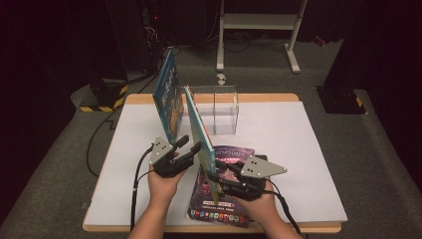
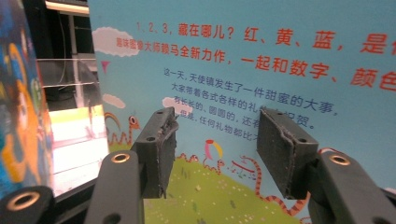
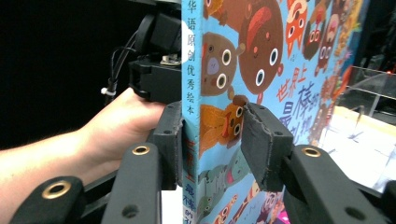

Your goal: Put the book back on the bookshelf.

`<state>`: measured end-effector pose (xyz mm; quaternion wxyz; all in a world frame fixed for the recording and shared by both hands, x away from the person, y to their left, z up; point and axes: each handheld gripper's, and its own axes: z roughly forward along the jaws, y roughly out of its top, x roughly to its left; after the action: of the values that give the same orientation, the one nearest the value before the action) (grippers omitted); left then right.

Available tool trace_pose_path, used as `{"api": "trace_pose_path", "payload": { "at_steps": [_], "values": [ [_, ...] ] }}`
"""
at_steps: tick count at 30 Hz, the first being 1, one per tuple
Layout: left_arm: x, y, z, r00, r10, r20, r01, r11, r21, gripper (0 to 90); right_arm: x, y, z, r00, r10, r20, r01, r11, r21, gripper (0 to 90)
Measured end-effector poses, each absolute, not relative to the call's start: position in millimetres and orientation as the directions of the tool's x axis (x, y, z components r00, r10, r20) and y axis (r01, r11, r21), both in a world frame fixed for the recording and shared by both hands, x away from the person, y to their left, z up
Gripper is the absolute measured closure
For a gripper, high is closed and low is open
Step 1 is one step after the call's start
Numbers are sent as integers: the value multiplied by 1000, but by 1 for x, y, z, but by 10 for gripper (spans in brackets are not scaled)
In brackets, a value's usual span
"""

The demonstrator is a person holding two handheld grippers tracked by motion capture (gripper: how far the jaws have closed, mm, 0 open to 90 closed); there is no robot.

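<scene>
Lighting: high view — bright overhead light on the white worktop (image 1: 278, 149); surrounding floor and background dim to near black. Shadows: soft, short, beneath the standing books.
Glare: clear plastic box (image 1: 214, 107) catches faint reflections; washed-out white patch at left of the left gripper view.
Focus: cover print fairly sharp in both gripper views — near jaws slightly soft.
Resolution: high view soft, grainy.
Background: right gripper view black at left.
</scene>
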<state>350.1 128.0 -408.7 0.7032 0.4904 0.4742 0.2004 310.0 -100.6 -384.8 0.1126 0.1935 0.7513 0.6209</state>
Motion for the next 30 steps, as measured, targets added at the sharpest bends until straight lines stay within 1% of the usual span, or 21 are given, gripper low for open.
{"api": "trace_pose_path", "payload": {
  "at_steps": [10,19,24,30],
  "values": [
    [346,144,-413,467,751,-467,183,434,882,471,304,-78,-390,-917,396,50,135,190,973,522],
    [349,150,-413,475,750,-460,190,424,886,471,305,-66,-394,-915,394,84,159,161,974,436],
    [352,150,-411,475,752,-456,191,418,888,477,303,-58,-392,-912,408,48,135,188,973,395],
    [350,156,-411,475,754,-453,200,409,890,462,301,-53,-395,-911,410,46,131,183,974,390]
  ]
}}
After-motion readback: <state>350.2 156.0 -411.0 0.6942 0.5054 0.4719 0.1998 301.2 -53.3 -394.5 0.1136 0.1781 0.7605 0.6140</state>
